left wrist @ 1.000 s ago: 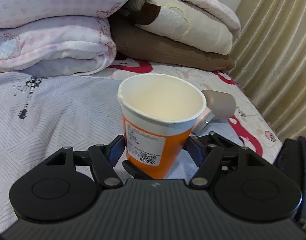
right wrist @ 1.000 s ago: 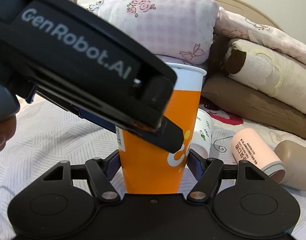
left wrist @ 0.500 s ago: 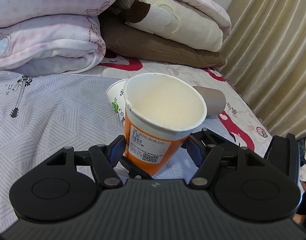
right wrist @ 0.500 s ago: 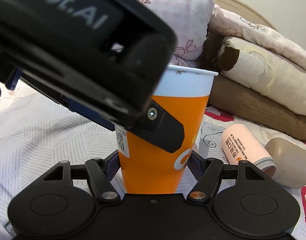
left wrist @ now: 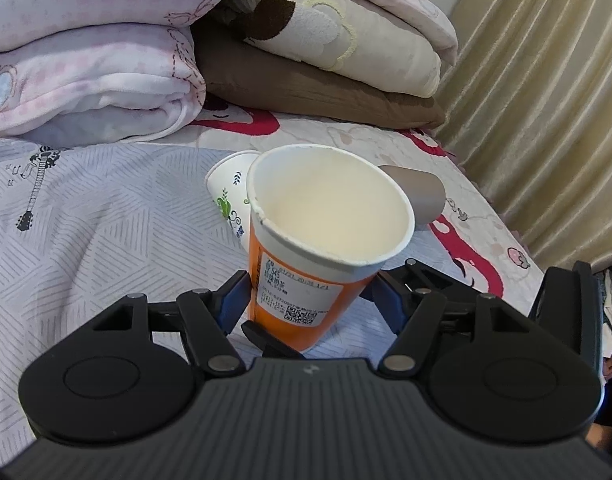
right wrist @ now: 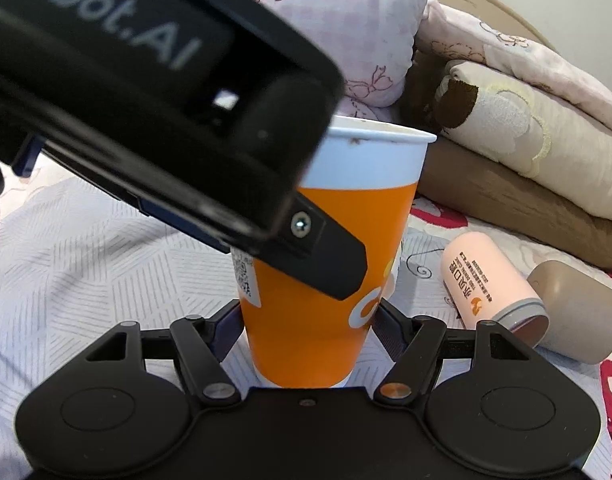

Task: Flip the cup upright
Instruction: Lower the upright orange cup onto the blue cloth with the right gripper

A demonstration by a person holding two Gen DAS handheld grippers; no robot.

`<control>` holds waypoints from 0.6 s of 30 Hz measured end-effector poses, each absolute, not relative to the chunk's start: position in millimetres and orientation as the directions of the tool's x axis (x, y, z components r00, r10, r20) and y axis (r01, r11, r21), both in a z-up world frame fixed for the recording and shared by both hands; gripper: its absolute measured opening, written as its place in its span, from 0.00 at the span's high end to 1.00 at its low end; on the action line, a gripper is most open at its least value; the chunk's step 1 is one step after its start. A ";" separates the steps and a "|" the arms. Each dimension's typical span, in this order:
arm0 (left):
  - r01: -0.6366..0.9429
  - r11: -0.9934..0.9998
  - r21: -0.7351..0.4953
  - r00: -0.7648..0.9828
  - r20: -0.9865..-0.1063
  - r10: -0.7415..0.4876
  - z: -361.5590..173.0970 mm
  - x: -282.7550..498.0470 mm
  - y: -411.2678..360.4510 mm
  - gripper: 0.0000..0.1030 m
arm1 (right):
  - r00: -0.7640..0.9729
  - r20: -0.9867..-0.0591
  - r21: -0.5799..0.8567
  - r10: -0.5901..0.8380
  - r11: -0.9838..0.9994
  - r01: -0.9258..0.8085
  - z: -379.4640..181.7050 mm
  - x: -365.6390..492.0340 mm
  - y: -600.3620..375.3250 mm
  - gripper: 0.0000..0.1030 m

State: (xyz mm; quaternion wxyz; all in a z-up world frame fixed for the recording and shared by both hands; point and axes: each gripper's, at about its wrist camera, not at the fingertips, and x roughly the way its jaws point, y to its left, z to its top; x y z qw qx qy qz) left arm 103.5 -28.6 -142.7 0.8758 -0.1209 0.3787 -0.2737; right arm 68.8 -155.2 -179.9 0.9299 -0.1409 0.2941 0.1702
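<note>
An orange paper cup [left wrist: 306,280] with a white rim stands mouth up on the bed; it also shows in the right wrist view [right wrist: 326,280]. My right gripper [right wrist: 310,320] is shut on the cup's lower body. My left gripper [left wrist: 310,300] has its blue pads either side of the cup, the left pad at the wall, the right pad a little off it; I cannot tell if it grips. The left gripper's black body [right wrist: 145,100] crosses the upper left of the right wrist view and hides part of the cup.
A white cup with leaf print [left wrist: 225,196] lies behind the orange cup. A pink tube [right wrist: 490,284] and a beige cylinder [right wrist: 578,308] lie to the right. Folded blankets [left wrist: 306,40] are stacked at the back. A curtain [left wrist: 546,100] hangs right of the bed.
The left wrist view now looks more steeply down into the cup and the white leaf-print cup has come into sight. The left gripper's body looms larger in the right wrist view. The cup stays upright.
</note>
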 end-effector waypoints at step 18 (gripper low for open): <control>0.426 0.780 -0.459 0.529 -0.573 -0.626 -138.4 96.4 -30.1 0.36 | 0.808 -0.542 -0.123 0.233 0.929 -0.350 -154.9 53.0 -172.4 0.24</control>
